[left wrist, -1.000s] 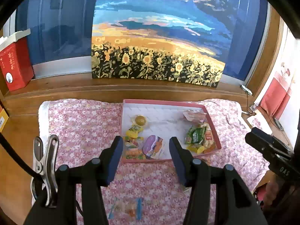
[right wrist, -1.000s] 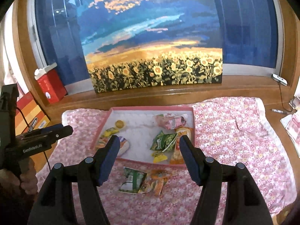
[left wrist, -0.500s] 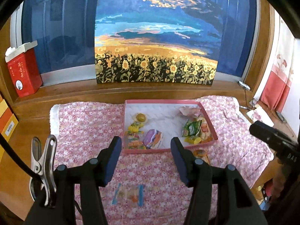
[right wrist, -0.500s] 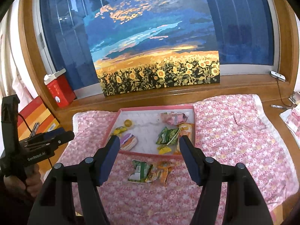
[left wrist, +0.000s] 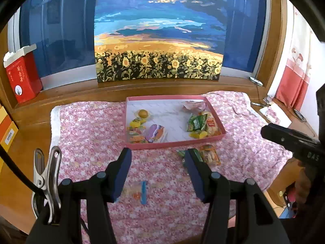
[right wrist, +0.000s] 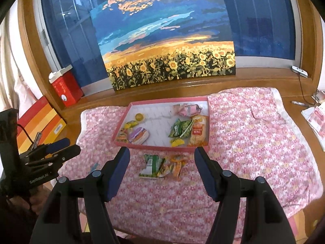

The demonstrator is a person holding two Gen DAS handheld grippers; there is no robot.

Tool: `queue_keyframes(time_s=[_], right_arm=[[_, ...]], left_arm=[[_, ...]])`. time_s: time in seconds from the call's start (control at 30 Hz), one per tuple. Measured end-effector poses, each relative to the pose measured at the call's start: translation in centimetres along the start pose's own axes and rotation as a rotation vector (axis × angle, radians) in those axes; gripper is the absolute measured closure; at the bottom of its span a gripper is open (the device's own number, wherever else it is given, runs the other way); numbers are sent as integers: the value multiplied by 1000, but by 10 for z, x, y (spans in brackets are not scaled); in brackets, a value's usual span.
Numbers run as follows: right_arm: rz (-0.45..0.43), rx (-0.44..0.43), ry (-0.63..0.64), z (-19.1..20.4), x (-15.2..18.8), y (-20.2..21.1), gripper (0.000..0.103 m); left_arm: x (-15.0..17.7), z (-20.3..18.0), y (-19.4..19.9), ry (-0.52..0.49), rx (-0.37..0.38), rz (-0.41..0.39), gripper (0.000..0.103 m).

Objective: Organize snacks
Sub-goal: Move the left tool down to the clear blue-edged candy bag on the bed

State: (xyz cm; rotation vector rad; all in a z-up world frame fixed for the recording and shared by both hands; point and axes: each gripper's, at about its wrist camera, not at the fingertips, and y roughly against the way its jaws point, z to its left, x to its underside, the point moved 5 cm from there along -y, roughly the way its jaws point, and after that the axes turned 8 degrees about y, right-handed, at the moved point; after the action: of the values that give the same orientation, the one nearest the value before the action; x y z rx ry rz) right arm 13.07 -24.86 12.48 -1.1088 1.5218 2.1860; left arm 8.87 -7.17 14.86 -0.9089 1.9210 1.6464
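Observation:
A pink tray on a flowered cloth holds several snack packets. A purple packet lies at its near left, a green packet and an orange packet at its right. Outside the tray's near edge lie a green packet and an orange packet. A clear packet with blue ends lies nearer on the cloth. My left gripper hovers open above the cloth, nothing between its fingers. My right gripper is open over the two loose packets, well above them.
A sunflower painting leans against the window behind the tray. A red box stands on the sill at left, striped boxes by the cloth's left edge. Papers lie at right. The wooden sill rims the cloth.
Both grippers have drawn back from the tray, so more cloth shows in front of it. The loose packets before the tray have come into the left wrist view.

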Motion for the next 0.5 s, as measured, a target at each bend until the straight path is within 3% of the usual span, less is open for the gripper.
queue_keyframes(time_s=[0.27,0.5], right_arm=[[75,10,-28,-2,16,-6,36],[232,35,-62,-12,47,-35,36]], left_arm=[[19,9,5,27,-1,27,45],[41,27,-8,85,-4,96,45]])
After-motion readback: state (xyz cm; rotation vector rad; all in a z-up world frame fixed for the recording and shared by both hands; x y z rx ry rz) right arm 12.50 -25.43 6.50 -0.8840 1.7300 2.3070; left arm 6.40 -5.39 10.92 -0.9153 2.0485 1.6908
